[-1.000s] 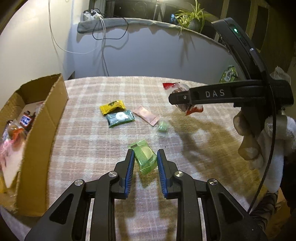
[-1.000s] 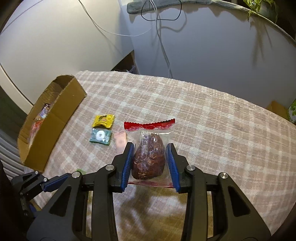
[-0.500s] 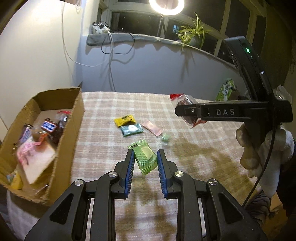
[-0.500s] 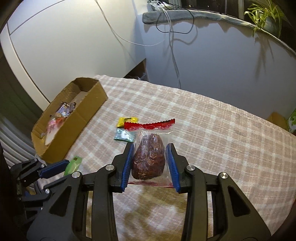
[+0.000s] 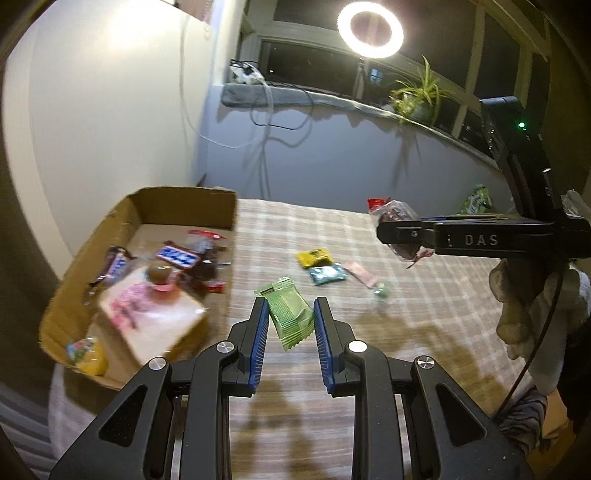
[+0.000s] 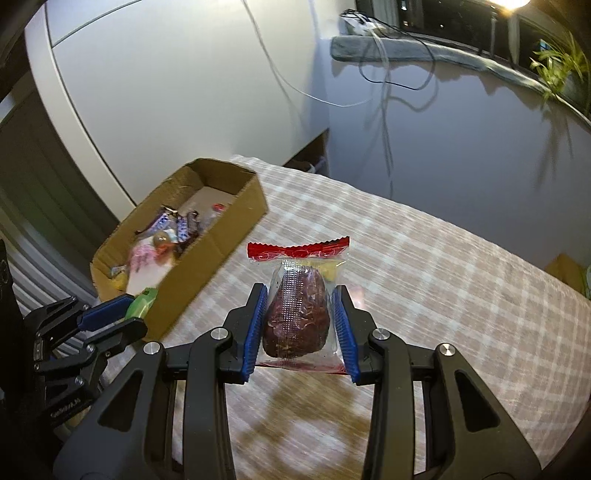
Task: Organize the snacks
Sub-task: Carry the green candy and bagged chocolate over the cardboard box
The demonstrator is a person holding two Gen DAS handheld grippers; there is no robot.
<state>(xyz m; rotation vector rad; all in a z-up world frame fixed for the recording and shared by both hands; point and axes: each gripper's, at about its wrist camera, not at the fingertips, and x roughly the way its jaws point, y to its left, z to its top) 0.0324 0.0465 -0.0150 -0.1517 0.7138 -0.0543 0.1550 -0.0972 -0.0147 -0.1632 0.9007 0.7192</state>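
Observation:
My left gripper (image 5: 290,314) is shut on a green snack packet (image 5: 289,312), held above the checked tablecloth beside the cardboard box (image 5: 221,212). That box holds several wrapped snacks (image 5: 173,256). My right gripper (image 6: 299,306) is shut on a clear packet with a red top seal and a dark brown snack (image 6: 297,314), also lifted off the table. In the left wrist view the right gripper (image 5: 386,230) hangs to the right with its packet (image 5: 395,210). In the right wrist view the left gripper (image 6: 123,314) with the green packet (image 6: 142,304) sits by the box (image 6: 229,236).
On the cloth lie a yellow packet (image 5: 313,256), a teal packet (image 5: 327,274), a pink packet (image 5: 360,273) and a small green sweet (image 5: 381,291). A ring light (image 5: 370,27), a plant (image 5: 419,98) and cables stand behind on the sill. A gloved hand (image 5: 532,306) holds the right gripper.
Both grippers have risen and moved left toward the box, each keeping its packet. The box interior has come into fuller view.

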